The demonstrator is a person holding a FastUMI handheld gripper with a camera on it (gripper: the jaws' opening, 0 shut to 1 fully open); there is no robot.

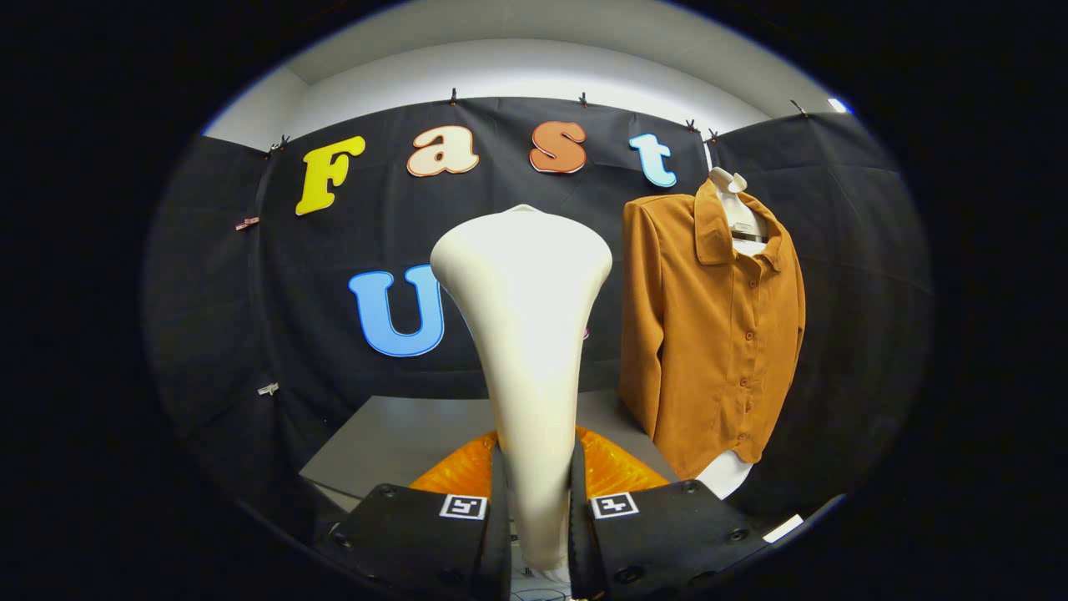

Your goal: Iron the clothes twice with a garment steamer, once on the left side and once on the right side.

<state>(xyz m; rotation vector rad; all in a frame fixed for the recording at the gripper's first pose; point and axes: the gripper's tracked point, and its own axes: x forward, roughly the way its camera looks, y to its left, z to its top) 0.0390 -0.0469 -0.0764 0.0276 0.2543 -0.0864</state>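
A cream-white garment steamer [526, 334] stands upright between my fingers, its narrow handle clamped low down and its wide head flaring at the top. My gripper [538, 501] is shut on that handle, both fingers pressing its sides. Beyond the fingers and to the right hangs an orange-brown button shirt [709, 334] on a white mannequin form, collar up, front facing me. The steamer head is to the left of the shirt and apart from it.
A grey table [392, 442] lies ahead below the steamer. An orange ribbed object [613, 467] sits on it right behind the fingers. The white base of the mannequin [726, 476] shows under the shirt hem. Black cloth walls close the booth behind and on both sides.
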